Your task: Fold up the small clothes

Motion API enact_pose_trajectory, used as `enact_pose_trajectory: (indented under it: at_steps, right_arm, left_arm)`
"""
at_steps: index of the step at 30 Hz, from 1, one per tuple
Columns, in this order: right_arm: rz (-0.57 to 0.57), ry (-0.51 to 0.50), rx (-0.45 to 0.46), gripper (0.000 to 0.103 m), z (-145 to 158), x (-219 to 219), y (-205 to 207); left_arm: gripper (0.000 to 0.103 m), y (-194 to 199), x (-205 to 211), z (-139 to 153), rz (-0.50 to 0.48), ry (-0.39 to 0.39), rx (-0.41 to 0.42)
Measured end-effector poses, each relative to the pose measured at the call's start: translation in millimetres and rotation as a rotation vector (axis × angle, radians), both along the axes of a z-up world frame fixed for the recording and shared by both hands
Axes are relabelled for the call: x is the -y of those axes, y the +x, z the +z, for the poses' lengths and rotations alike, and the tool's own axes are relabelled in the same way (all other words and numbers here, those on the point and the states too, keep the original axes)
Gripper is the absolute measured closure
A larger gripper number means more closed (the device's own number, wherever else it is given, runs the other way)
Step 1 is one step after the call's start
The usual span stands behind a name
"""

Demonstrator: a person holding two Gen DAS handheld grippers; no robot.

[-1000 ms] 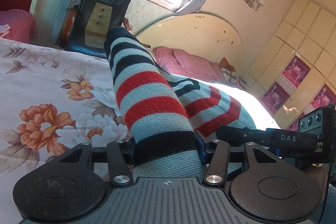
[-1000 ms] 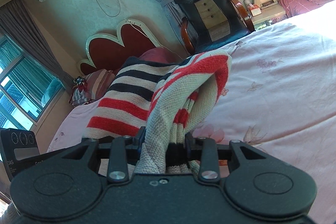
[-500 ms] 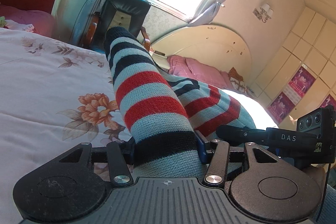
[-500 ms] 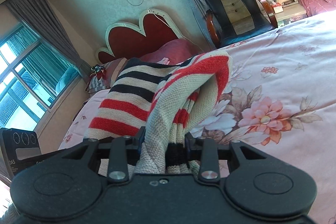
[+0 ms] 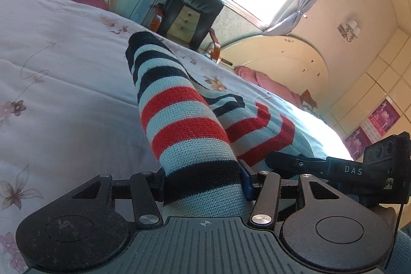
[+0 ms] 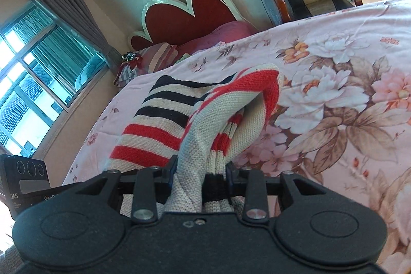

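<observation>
A small knitted sweater (image 5: 185, 125) with red, navy and pale stripes is held up over the floral bedspread (image 5: 64, 84). My left gripper (image 5: 203, 181) is shut on one bunched part of it, which stands up in front of the camera. My right gripper (image 6: 200, 179) is shut on another bunched, folded part of the sweater (image 6: 205, 120). The right gripper's body (image 5: 359, 168) shows at the right of the left wrist view, close beside the left one. The fingertips are hidden by the cloth.
The bed's floral cover (image 6: 334, 94) spreads under both grippers. A red heart-shaped headboard (image 6: 190, 17) and pink pillows stand at the far end. A black armchair (image 5: 190, 14) stands by the window beyond the bed. A second bed (image 5: 269, 78) lies further back.
Both grippers have moved with the sweater across the bed toward the headboard end and tilted; the grip on the cloth is unchanged.
</observation>
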State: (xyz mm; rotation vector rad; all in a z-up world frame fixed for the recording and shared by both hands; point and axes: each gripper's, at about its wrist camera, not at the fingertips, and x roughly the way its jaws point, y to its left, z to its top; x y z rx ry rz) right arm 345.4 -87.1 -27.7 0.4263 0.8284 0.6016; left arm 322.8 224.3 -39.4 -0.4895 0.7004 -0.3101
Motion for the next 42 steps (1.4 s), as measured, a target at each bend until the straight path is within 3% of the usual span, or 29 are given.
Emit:
enact_pose_trajectory:
  at_steps: [6,9,11,15,17,19,20,22,26,30,32,36,42]
  right_arm:
    - [0.017,0.019,-0.050,0.070,-26,-26,-6]
    - [-0.016,0.031,-0.077,0.069,-41,-21,-10]
    - [-0.040,0.032,-0.118,0.067,-52,-13,-9]
    - [-0.051,0.101,-0.171,0.067,-68,0,-8]
    - [-0.054,0.080,-0.169,0.054,-60,2,-11]
    - [-0.097,0.030,-0.117,0.049,-45,11,-19]
    - [-0.113,0.009,-0.080,0.061,-36,17,-22]
    - [-0.110,-0.010,-0.024,0.070,-19,23,-26]
    - [-0.050,-0.098,0.066,0.070,2,5,-20]
    - [0.030,-0.214,0.109,0.073,-4,-18,-7]
    - [0.061,-0.279,0.099,0.084,-18,-24,5]
    - [0.071,-0.254,0.086,0.092,-32,-20,19]
    - [0.071,-0.255,0.062,0.087,-25,-21,25]
  left_arm:
    - [0.051,-9,-25,-37,0.038,0.014,-0.058]
    - [0.045,-14,-30,-50,0.072,-0.013,-0.056]
    - [0.038,-13,-24,-51,0.081,0.013,-0.049]
    - [0.033,-10,-23,-45,0.093,0.064,-0.050]
    - [0.033,-18,-27,-38,0.101,0.094,-0.035]
    - [0.033,-36,-31,-21,0.122,0.149,0.000]
    - [0.033,-43,-31,-12,0.127,0.179,0.028]
    - [0.033,-48,-25,6,0.091,0.216,0.083]
    - [0.033,-25,7,14,-0.025,0.329,0.099]
    - [0.033,-8,29,-3,-0.036,0.467,0.052]
    - [0.033,-9,25,-11,-0.018,0.445,0.040]
    - [0.033,-8,18,-13,-0.003,0.389,0.024]
    - [0.032,-13,26,-11,0.014,0.424,0.029]
